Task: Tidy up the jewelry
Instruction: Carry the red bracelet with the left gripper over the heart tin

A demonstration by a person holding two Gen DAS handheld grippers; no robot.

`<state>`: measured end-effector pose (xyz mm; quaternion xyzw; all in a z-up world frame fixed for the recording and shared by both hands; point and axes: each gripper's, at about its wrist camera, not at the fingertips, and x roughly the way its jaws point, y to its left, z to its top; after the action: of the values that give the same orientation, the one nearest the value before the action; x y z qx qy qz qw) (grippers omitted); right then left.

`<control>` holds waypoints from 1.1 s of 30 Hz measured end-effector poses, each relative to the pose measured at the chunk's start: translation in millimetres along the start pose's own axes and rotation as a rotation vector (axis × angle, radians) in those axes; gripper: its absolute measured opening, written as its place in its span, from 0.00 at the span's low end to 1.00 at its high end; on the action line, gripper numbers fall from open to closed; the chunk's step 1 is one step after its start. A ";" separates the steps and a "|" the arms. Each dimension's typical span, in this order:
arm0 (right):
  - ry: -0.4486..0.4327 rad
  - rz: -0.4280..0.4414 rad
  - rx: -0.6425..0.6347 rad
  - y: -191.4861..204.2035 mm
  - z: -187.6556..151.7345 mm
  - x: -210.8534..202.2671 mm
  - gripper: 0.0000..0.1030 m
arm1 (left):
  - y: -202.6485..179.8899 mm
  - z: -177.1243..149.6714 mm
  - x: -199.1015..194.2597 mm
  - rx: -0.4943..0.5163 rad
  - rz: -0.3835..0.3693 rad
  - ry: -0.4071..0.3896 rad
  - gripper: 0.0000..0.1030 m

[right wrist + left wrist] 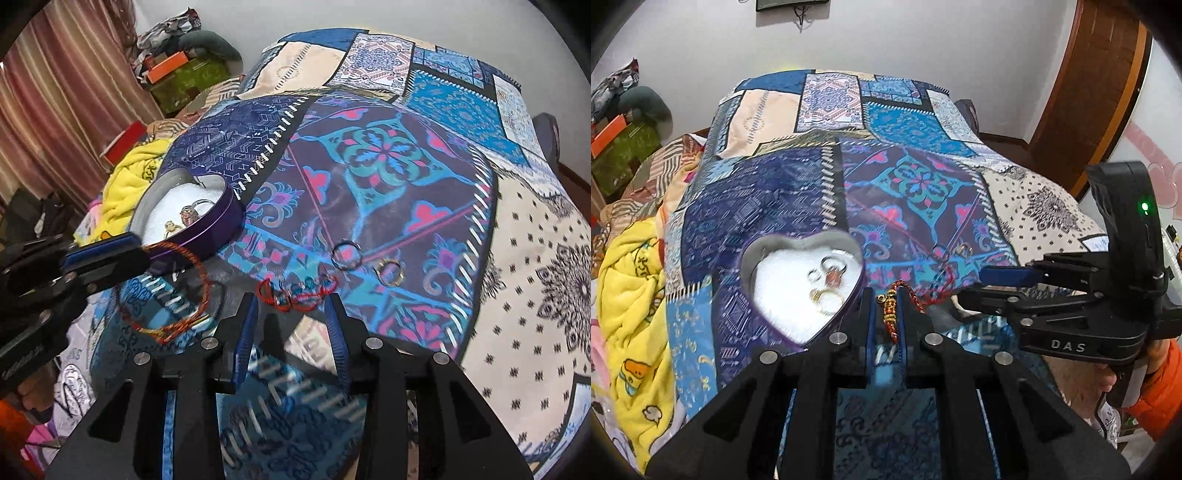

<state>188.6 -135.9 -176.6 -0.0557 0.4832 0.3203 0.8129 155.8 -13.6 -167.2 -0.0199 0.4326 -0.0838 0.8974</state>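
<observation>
My left gripper (887, 295) is shut on a red braided bracelet with gold beads (891, 308), held just right of the purple heart-shaped tin (753, 254); the tin holds several rings (829, 275) on white padding. In the right wrist view the bracelet's cord loop (166, 291) hangs from the left gripper (147, 254) beside the tin (218, 225). My right gripper (291, 299) is open, its fingers either side of a second red cord bracelet (295, 291) lying on the bedspread. A silver ring (346, 255) and a gold ring (388, 272) lie just beyond it.
The patchwork bedspread (908, 184) covers the bed. A yellow blanket (635, 288) lies at the left edge. Boxes and clothes (177, 66) are piled by the far wall. A wooden door (1089, 92) stands at the right.
</observation>
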 end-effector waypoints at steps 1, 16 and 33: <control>0.005 -0.006 0.001 0.3 1.2 2.9 0.33 | 1.1 -2.2 -0.4 0.002 0.012 -0.001 0.09; 0.003 -0.066 -0.017 5.5 0.6 22.4 0.13 | 26.5 -11.0 -7.7 -0.048 0.004 -0.025 0.09; -0.091 -0.057 -0.027 20.4 13.7 -22.8 0.08 | 34.5 -2.5 -28.5 -0.066 0.015 -0.092 0.09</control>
<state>179.7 -125.0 -146.3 -0.0656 0.4395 0.3057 0.8421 141.0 25.3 -150.5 -0.0500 0.3937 -0.0616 0.9158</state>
